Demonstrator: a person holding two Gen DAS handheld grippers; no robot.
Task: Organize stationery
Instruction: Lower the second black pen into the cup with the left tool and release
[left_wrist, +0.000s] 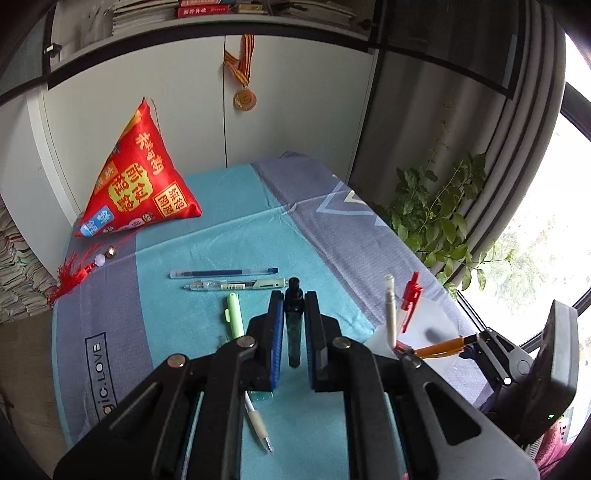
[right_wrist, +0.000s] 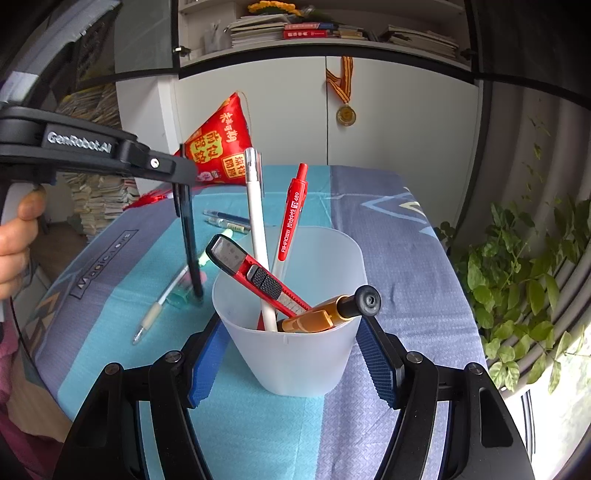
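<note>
My left gripper (left_wrist: 294, 302) is shut on a dark pen (left_wrist: 294, 332), which hangs upright above the cloth-covered table (left_wrist: 207, 229). The right wrist view shows that pen (right_wrist: 192, 251) held clear of the table, left of the cup. My right gripper (right_wrist: 291, 326) is shut on a translucent cup (right_wrist: 295, 362), one blue pad on each side. In the cup stand a white pen (right_wrist: 256, 229), a red pen (right_wrist: 293, 214), a red utility knife (right_wrist: 255, 273) and an orange marker (right_wrist: 332, 310). On the cloth lie a blue pen (left_wrist: 221, 273), a clear pen (left_wrist: 236, 285), a green highlighter (left_wrist: 234, 317) and a white pen (left_wrist: 256, 424).
A red triangular cushion (left_wrist: 140, 181) with a tassel (left_wrist: 74, 273) sits at the table's far left corner. A leafy plant (left_wrist: 443, 214) grows past the right edge by the window. A white cupboard (left_wrist: 184, 110) stands behind. A person's hand (right_wrist: 14, 236) grips the left handle.
</note>
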